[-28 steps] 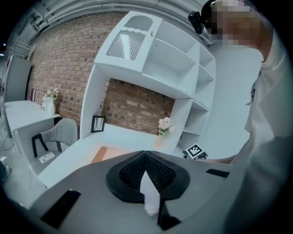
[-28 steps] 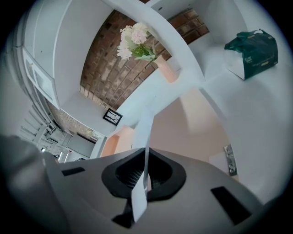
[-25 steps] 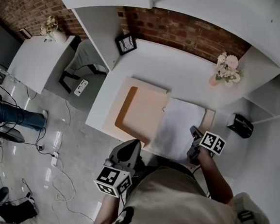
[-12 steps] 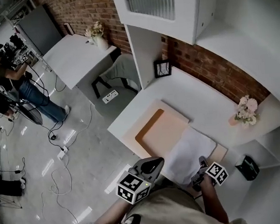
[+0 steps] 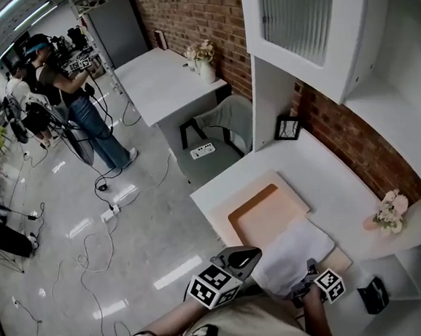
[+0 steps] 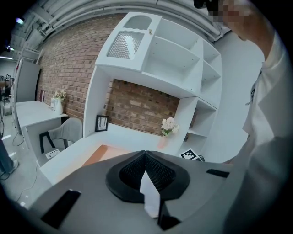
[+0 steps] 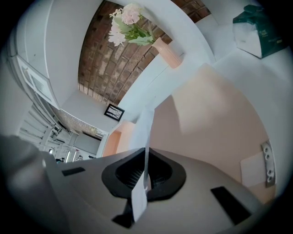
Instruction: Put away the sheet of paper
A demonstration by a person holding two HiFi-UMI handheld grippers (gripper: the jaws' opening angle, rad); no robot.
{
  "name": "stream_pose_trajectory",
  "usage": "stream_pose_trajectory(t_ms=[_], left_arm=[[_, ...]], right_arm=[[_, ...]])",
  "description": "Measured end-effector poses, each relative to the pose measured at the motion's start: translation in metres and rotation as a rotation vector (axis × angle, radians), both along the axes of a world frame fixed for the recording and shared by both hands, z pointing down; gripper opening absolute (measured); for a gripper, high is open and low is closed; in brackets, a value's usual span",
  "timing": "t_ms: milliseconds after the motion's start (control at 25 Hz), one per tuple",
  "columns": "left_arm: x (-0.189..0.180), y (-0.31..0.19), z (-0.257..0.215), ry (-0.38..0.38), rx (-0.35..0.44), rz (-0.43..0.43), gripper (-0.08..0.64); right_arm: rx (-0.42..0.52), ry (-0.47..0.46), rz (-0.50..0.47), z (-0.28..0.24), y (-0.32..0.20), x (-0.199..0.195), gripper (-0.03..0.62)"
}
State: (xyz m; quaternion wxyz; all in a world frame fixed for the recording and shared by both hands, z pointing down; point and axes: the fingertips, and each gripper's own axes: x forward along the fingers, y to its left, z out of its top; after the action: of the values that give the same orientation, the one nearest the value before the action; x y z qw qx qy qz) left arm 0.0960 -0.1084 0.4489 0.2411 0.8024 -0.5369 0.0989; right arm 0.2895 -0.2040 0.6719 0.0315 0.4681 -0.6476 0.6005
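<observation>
Paper (image 5: 292, 247) pinched by near edge, seemingly lifted off worktop (image 5: 322, 170) | left gripper (image 5: 243, 257) and right gripper (image 5: 306, 285) each closed tight on it | step: carry-off | next: move both together, keeping it flat, toward storage

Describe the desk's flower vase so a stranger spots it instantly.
Find the white desk below the brick wall. At its right end stands the flower vase. Its pot is pink; the other vase, on the far table, is white.

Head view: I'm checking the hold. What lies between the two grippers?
The sheet of paper spans it in the head view; left gripper and right gripper are each shut on its edge.
</observation>
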Motion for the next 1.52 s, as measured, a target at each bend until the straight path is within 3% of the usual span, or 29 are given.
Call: stream_pose_trajectory(t_ms=[400, 1160, 1520], left_arm=[[-0.005, 0.004, 0.000, -0.027, -0.018, -0.054, 0.015], [-0.091, 0.009, -0.003, -0.001, 0.007, -0.145, 0.015], [-0.108, 0.013, -0.006, 0.028, 0.017, -0.158, 0.015]], right_arm=[[-0.007, -0.015, -0.038, 0.007, -0.009, -0.010, 0.028], [0.011, 0.074, -0.042, 0.007, -0.020, -0.054, 0.028], [0.020, 0.093, -0.052, 0.004, -0.023, -0.068, 0.028]])
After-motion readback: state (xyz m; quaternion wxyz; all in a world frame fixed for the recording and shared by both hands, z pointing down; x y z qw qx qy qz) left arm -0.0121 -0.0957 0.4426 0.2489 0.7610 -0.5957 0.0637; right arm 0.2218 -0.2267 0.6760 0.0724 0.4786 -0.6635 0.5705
